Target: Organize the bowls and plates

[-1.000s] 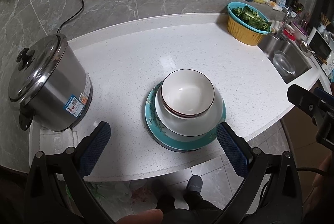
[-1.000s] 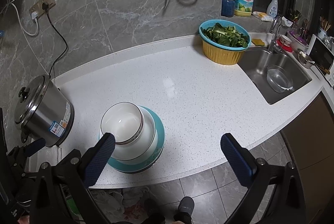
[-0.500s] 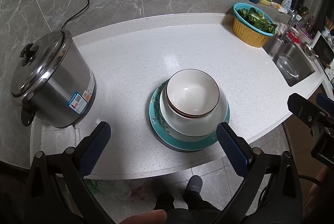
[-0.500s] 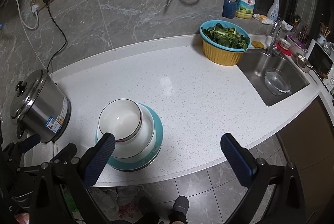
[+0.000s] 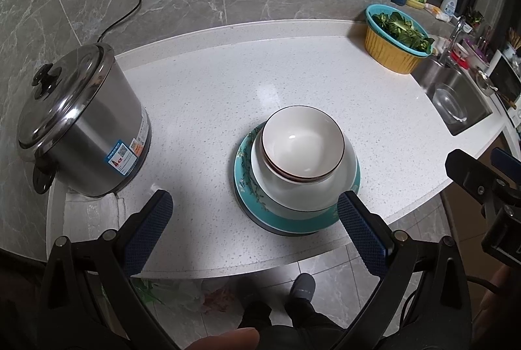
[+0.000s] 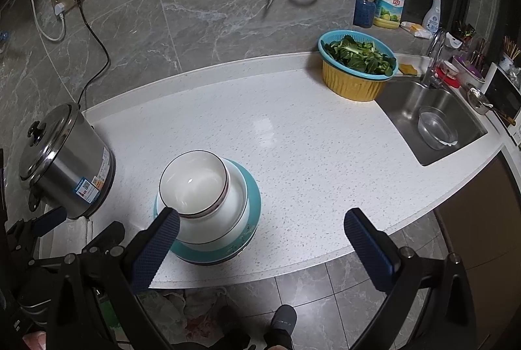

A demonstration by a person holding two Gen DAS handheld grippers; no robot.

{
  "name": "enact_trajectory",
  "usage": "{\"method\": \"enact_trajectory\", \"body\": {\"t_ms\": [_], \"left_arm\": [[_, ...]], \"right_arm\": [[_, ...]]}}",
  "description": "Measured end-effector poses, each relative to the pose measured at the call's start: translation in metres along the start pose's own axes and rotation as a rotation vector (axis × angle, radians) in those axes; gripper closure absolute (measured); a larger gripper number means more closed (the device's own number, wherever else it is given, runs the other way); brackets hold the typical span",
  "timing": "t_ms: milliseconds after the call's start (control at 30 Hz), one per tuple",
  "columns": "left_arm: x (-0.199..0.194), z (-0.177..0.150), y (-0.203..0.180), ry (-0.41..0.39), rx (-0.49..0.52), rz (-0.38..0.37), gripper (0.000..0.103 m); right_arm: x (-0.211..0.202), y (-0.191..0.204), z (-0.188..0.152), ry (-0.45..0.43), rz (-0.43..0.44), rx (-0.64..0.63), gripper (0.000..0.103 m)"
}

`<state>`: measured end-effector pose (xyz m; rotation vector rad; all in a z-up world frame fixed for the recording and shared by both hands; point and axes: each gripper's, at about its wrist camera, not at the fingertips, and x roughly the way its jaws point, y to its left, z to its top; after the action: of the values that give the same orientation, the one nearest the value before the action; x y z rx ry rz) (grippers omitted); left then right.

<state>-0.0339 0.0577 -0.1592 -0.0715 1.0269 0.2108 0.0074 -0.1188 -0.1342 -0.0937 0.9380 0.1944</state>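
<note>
Left wrist view: white tabletop (image 5: 228, 82), steel pot (image 5: 81, 125) at left, then teal plate (image 5: 293, 219) near the front edge bearing stacked white bowls (image 5: 302, 144). Left hand-held gripper (image 5: 254, 216) and right hand-held gripper (image 6: 260, 229) both gape wide, empty.

Both pictures are sharp in the middle and fairly bright. Light comes from above and makes a soft white glare spot on the counter (image 5: 260, 89) and a shine on the pot lid (image 5: 62, 92). The edges bend round like a fishbowl. The corners go dark, and the floor below looks dim.
</note>
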Motion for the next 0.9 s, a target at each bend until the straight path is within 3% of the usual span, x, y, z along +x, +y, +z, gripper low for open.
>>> {"method": "enact_trajectory", "body": {"t_ms": [900], "left_arm": [[0.0019, -0.0028, 0.0028, 0.010, -0.023, 0.015, 0.000]], "right_arm": [[0.0055, 0.0069, 0.0022, 0.014, 0.045, -0.017, 0.000]]}}
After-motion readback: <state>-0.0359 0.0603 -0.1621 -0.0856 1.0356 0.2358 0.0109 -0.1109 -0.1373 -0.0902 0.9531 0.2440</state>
